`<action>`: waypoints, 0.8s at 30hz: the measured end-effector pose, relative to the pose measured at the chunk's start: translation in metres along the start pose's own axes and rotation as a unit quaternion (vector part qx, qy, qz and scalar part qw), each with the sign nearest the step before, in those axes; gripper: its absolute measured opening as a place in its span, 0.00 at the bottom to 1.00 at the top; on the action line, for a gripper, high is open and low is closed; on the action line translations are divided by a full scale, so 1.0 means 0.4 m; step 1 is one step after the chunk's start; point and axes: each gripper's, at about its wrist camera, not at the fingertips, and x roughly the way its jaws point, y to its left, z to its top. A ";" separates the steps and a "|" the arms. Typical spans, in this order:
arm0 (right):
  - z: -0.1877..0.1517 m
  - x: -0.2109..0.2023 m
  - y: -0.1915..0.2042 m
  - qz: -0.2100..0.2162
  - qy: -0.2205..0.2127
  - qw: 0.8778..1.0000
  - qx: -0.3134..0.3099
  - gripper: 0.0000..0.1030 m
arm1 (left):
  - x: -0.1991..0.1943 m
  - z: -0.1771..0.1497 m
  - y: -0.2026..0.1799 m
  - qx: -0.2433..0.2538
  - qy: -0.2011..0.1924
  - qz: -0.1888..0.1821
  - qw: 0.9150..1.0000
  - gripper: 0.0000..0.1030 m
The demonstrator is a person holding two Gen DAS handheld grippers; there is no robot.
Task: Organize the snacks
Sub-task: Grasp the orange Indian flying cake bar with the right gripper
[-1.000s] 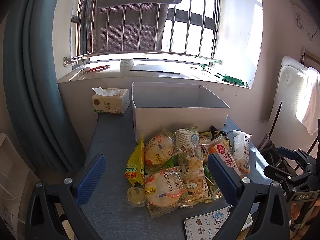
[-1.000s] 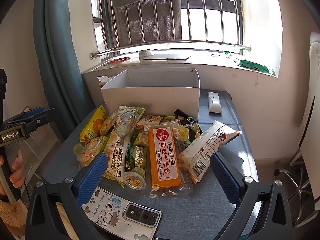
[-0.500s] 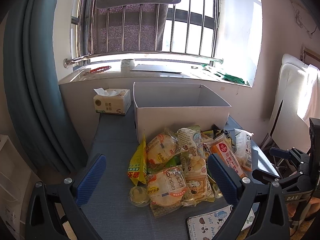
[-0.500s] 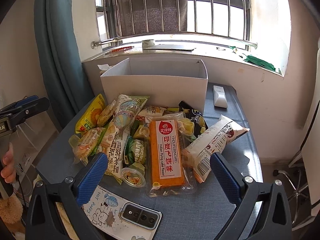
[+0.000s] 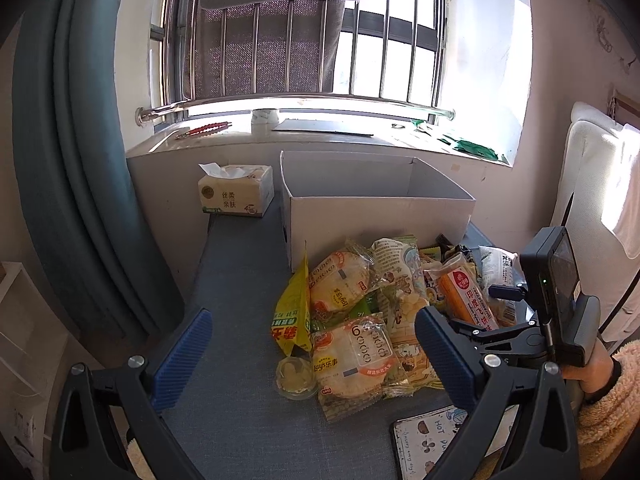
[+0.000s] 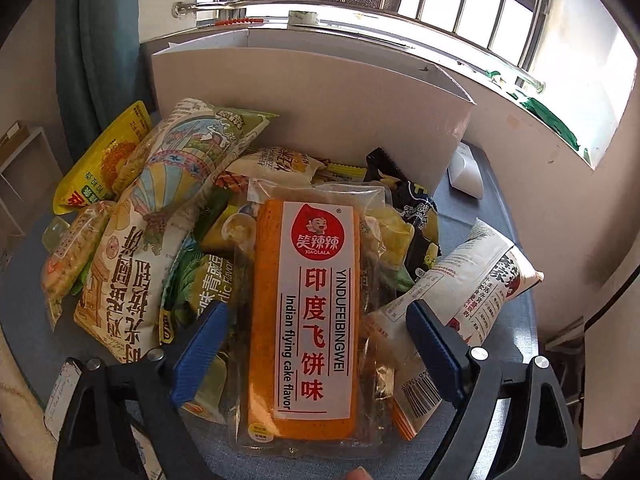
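Straddling the orange flying-cake pack [image 6: 304,320] with the right gripper [image 6: 316,344] — jaws spread wide, one blue pad on each side of the pack, nothing held yet; whether the pads touch the wrapper, cannot tell. Lying directly between and ahead of the fingers, on top of the snack pile, with the white cardboard box [image 6: 320,92] standing farther ahead behind the pile. Probably light and fairly stiff inside, a flat bar in a loose clear wrapper; glossy film, so likely slippery and easily crushed if squeezed hard; best taken across the short width, near the middle of the bar, not by the loose wrapper edge. Lying just right of the fingers, a white long pack [image 6: 460,300], close enough to be caught by mistake.

Hovering lower and back from the pile, the left gripper [image 5: 312,356] — also wide open and empty, with the round rice-cracker pack [image 5: 352,356] and a small jelly cup [image 5: 294,376] between its fingers. Showing in the left view only: the empty inside of the box, a tissue pack [image 5: 236,194] ahead to the left, and the right gripper's body with the hand holding it at the far right. Showing in the right view only: the label of the orange pack and a white object [image 6: 466,176] beside the box.
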 end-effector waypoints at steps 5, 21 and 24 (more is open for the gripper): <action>-0.001 -0.016 0.018 0.003 0.008 1.000 -0.010 0.55 | 0.004 -0.003 0.007 -0.009 0.004 -0.010 1.000 1.00; -0.071 -0.294 -0.119 0.029 -0.118 0.987 0.107 0.54 | 0.170 0.025 -0.186 0.058 0.072 -0.072 0.993 1.00; -0.089 -0.309 -0.146 0.035 -0.123 0.983 0.131 0.54 | 0.255 0.028 -0.234 0.072 0.105 -0.060 0.990 0.99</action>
